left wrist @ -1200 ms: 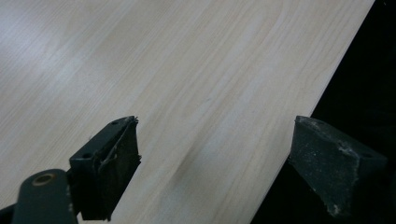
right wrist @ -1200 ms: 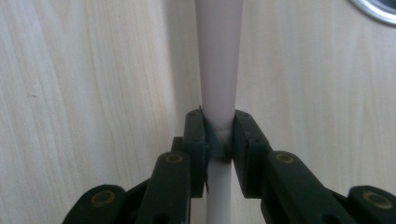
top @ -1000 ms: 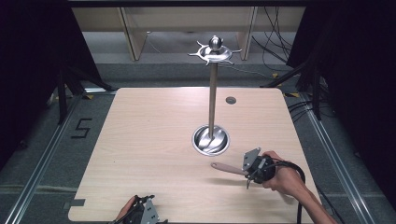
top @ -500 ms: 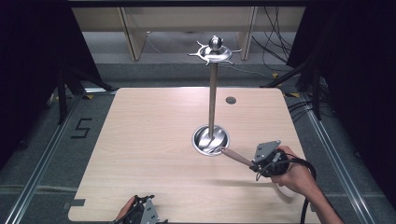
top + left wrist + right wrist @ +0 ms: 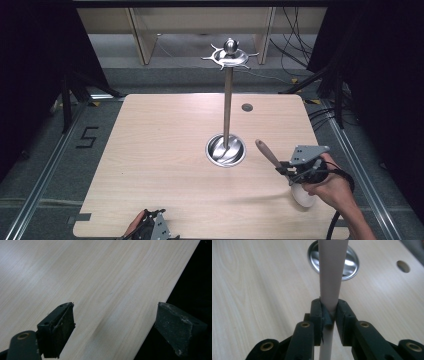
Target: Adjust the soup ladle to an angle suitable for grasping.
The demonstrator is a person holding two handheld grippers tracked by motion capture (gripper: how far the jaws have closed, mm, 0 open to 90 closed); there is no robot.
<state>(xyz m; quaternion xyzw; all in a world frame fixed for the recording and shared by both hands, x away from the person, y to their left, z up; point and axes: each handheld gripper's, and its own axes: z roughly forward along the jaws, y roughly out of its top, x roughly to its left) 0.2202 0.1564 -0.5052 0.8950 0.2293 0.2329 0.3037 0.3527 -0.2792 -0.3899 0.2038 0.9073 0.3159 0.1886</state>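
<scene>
A utensil (image 5: 272, 156) with a pinkish-brown handle and a white head is held by the right gripper (image 5: 289, 170) above the table's (image 5: 165, 150) near right part; its jaws are closed on the shaft, as is seen in the right gripper view, where the handle (image 5: 332, 272) rises between the pads. The handle is tilted up and away toward the stand (image 5: 228, 100), and the white head (image 5: 304, 196) is seen below the hand (image 5: 332, 185), close to the table. The stand's round steel base (image 5: 226, 150) sits near the table's middle, just beyond the handle's tip and apart from it; its pole carries a hooked disc (image 5: 230, 56) at the top. In the right gripper view the base (image 5: 350, 263) lies directly behind the handle. A small dark hole (image 5: 246, 107) is noted in the table beyond the stand. The left gripper (image 5: 150, 230) is found at the near edge, with its jaws spread wide over bare wood (image 5: 87, 285) and nothing between them.
</scene>
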